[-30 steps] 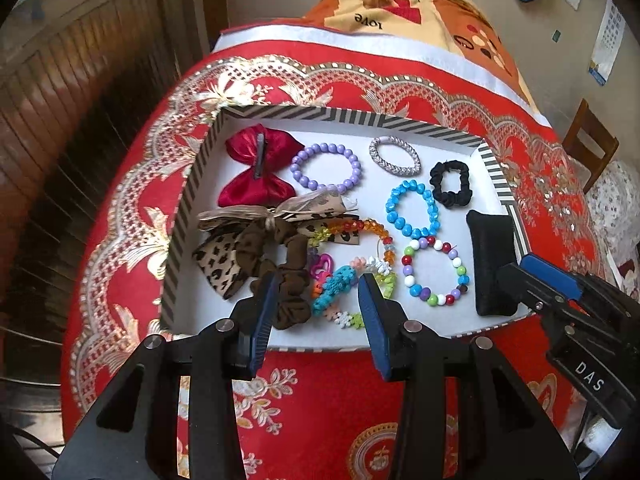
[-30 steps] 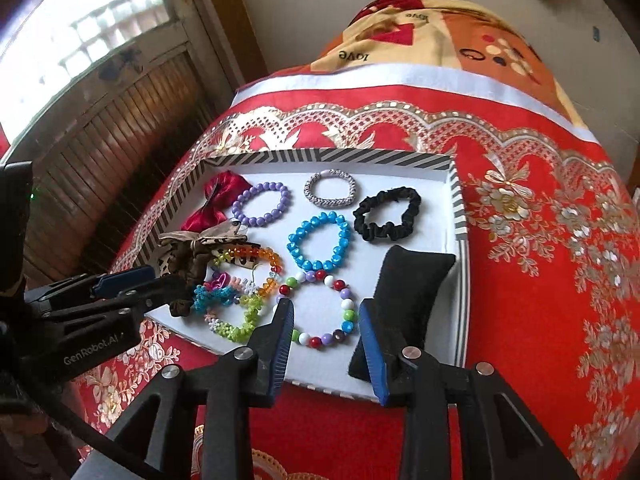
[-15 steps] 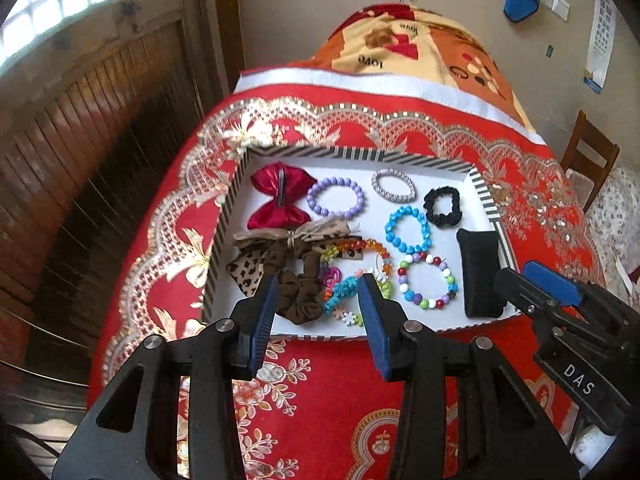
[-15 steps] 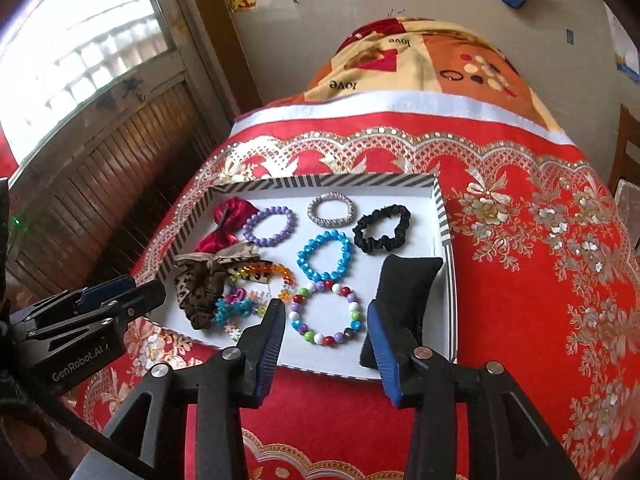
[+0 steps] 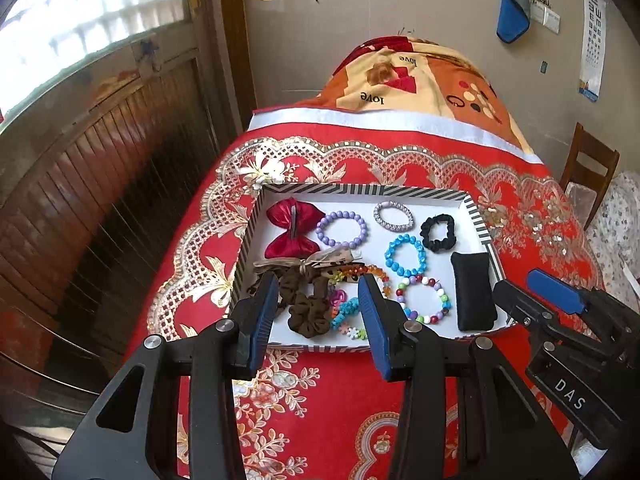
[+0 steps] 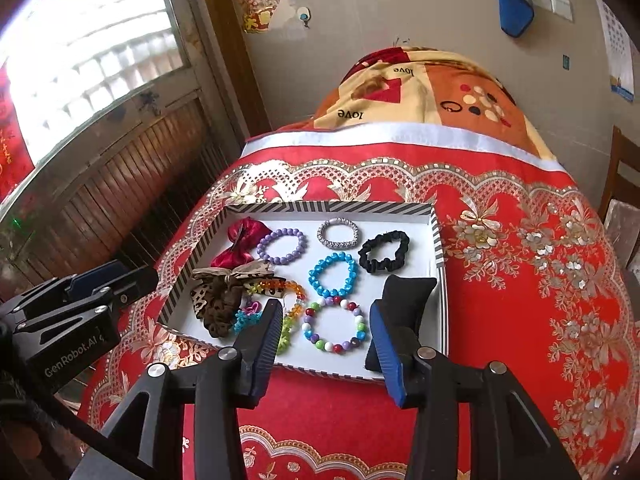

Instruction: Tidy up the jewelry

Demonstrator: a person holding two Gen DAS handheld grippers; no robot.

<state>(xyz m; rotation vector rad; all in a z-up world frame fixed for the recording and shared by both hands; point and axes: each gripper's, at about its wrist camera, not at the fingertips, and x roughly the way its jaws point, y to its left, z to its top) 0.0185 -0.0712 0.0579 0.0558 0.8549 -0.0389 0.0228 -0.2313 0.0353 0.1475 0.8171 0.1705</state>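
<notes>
A shallow tray (image 5: 478, 220) with a striped rim sits on a red cloth (image 5: 332, 396) patterned in gold, laid out with jewelry and hair pieces. Both handheld tools hover above its near edge, well clear of everything in it.

The left gripper (image 5: 318, 316) stands with its blue-padded jaws wide apart and empty — a brown scrunchie (image 5: 306, 314) and a tangle of small coloured pieces lie far below, seen through the gap. The right gripper (image 6: 324, 338) has its jaws opening, also with nothing between them; through that gap a multicoloured bead bracelet (image 6: 336, 326) lies flat on the tray floor.

Along the tray's far side, left to right: a red satin bow (image 5: 292, 228), a purple bead bracelet (image 5: 342, 228), a silver sparkly bracelet (image 5: 393, 215) and a black scrunchie (image 5: 439, 234). A blue bead bracelet (image 5: 404, 255) lies in the middle, near the purple one. A leopard-print bow (image 6: 216, 292) lies on the left side, its ribbon overlapping an orange-and-clear bead bracelet (image 6: 280, 286). A black cushion (image 5: 473, 290) lies on the right side, just inside the rim — separate from the bracelets.

Behind the tray, a patterned blanket (image 5: 420, 88) covers a mound by the wall.
</notes>
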